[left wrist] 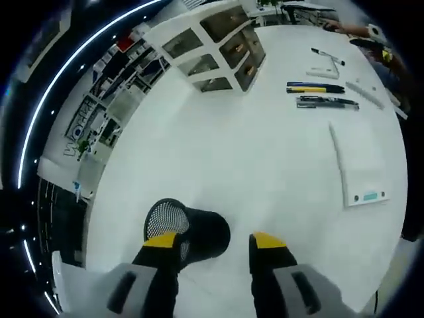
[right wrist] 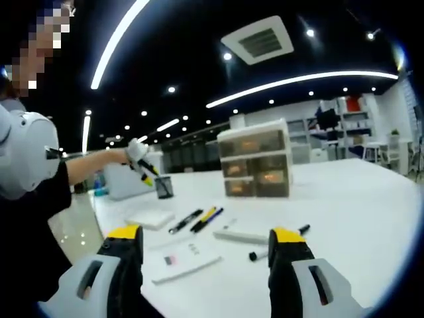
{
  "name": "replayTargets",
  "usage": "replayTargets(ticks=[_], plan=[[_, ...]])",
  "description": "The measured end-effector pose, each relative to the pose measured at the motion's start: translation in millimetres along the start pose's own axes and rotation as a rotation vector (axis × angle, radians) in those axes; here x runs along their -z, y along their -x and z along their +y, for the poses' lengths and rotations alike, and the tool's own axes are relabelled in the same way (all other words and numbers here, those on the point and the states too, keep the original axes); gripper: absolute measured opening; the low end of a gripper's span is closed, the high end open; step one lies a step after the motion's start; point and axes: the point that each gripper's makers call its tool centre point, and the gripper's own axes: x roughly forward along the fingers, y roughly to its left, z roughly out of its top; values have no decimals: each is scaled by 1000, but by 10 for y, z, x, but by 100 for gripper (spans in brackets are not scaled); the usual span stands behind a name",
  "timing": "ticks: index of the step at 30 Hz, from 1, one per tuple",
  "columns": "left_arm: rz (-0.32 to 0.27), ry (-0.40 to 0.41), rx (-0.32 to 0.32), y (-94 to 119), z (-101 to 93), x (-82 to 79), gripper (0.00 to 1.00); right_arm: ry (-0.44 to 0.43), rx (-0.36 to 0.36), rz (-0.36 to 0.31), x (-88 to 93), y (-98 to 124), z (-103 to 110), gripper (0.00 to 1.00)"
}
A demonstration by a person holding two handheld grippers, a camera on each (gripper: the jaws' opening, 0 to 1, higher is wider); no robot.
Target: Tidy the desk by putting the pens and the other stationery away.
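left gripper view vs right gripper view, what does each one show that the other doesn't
Left gripper view alone: the black mesh pen cup's open mouth seen from above, with the left hand-held gripper open right at it. Right gripper view alone: a person's sleeve, ceiling lights, and the open right hand-held gripper. Both: the white desk, translucent drawer unit and loose pens.

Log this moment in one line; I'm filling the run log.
left gripper: open at mesh pen cup | right gripper: open over pens | stowed: none

bright curved ceiling light strips [right wrist: 119,40], glare on white desk [left wrist: 265,165], soft blur, strong fisheye bending at edges
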Motion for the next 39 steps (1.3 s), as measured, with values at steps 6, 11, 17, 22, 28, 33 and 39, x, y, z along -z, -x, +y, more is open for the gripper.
replayTargets(ticks=[6,11,17,22,28,33,39], plan=[[43,-16,52,-106,-12,41,35,0,2,-4,-17,0,11,73],[116,-71,88,-236,6,150,29,1,-2,-1,-8,-23,33,73],[106,-80,127,-299,51,121,21,-1,-14,10,38,-38,88,73],[100,-72,131,-315,125,113,11,-6,-7,15,70,-21,77,72],[88,-36,165,-334,125,123,9,-5,1,29,112,-8,70,72],[56,-112,190,-353,106,66,5,-1,5,34,110,-2,72,71],[44,-94,194,-343,106,-41,5,4,6,33,87,8,90,71]])
